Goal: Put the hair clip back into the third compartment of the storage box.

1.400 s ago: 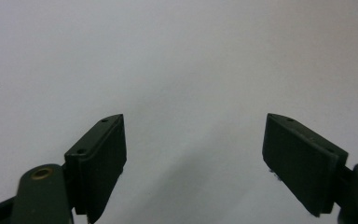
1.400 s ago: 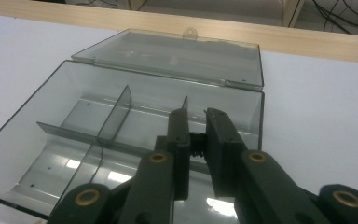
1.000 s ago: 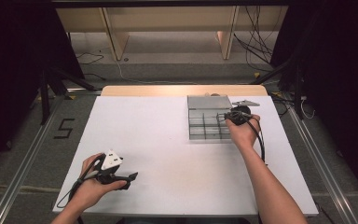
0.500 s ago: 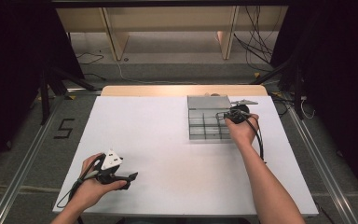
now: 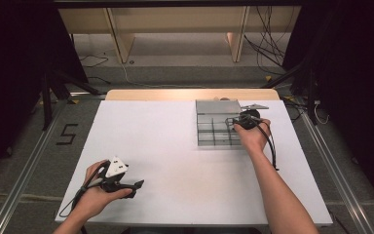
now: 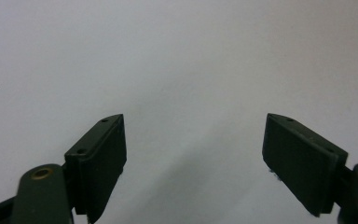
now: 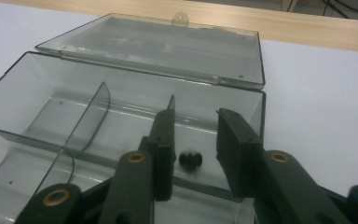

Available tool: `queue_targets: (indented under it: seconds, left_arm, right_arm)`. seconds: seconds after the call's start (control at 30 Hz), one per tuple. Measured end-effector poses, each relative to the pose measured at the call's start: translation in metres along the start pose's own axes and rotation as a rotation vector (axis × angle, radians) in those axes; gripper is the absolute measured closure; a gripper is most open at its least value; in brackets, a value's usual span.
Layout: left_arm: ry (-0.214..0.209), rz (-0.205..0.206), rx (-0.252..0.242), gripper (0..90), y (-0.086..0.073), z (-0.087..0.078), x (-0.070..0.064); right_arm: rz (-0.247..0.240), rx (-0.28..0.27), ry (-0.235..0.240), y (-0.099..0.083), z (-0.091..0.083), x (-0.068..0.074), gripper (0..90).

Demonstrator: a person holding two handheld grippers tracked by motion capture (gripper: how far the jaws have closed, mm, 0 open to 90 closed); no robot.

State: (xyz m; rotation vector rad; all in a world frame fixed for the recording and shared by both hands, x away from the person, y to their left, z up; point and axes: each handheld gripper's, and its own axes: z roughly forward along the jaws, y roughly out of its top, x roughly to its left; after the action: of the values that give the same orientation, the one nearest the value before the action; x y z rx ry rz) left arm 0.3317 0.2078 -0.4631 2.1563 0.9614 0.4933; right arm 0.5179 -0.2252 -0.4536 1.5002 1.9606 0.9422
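Clear plastic organizer box (image 7: 121,121) sitting on the white table (image 5: 165,146) toward its far right, lid (image 7: 168,51) flipped open and lying back toward the wooden edge, curved dividers inside. Small black dumbbell-shaped part (image 7: 190,159) down in the near right compartment, long axis lying crosswise between the jaws. Right gripper (image 7: 193,122) poised over it, jaws parted a little, gripping nothing. Left gripper (image 6: 193,121) resting near the table's front left, jaws spread wide over bare table.
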Motion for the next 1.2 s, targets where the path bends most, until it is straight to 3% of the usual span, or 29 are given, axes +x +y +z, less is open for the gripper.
queue_targets:
  seconds: [0.43,1.2]
  left_arm:
    - [0.0,0.002,0.0,21.3,0.0,0.0,0.0]
    - [0.001,0.002,0.002,21.4,0.0,-0.001,-0.001]
  right_arm:
    - [0.005,-0.015,0.075,0.0,-0.02,0.001,50.2]
    - [-0.065,-0.061,0.165,-0.022,-0.066,0.011,34.8]
